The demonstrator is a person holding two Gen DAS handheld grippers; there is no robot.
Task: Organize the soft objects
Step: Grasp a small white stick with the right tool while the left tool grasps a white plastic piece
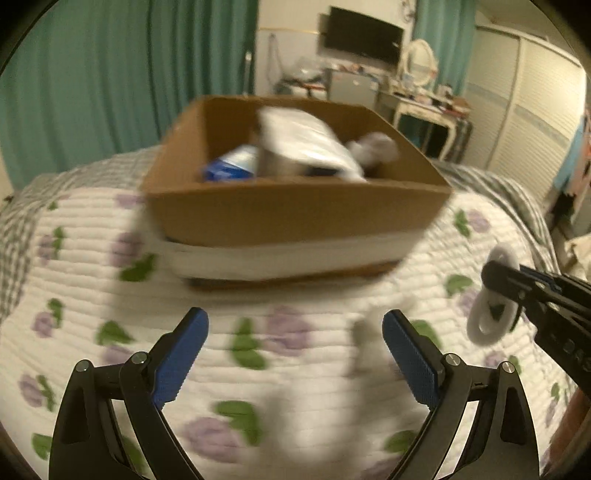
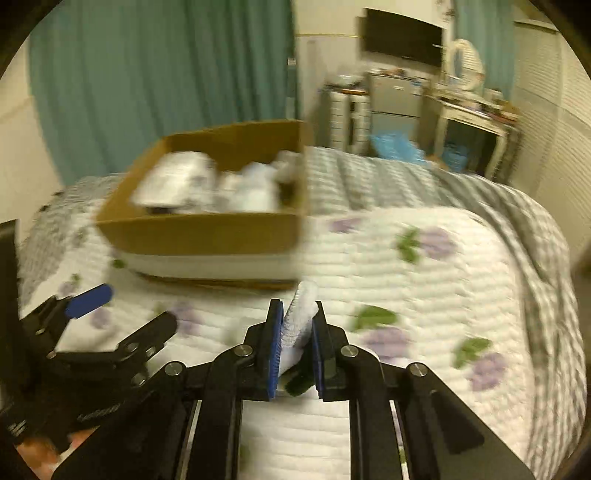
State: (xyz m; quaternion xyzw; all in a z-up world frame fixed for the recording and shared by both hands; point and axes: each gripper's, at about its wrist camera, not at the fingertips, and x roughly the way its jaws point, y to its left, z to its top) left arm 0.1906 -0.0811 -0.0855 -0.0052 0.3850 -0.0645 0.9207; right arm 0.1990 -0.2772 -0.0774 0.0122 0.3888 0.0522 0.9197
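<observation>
Right claw (image 2: 297,328) around blurred white cloth (image 2: 301,317)

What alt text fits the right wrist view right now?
The right claw is shut on a white ring, held above a floral quilt. A cardboard box of white soft items sits ahead to the left, and the open left claw shows at the left edge.

This was a home bedroom. A bed (image 1: 92,258) with a floral quilt (image 1: 295,350) filled the foreground, teal curtains (image 1: 110,74) hung behind, and a TV (image 1: 364,35), vanity mirror (image 1: 419,59) and louvred wardrobe (image 1: 535,110) lined the far walls.
</observation>
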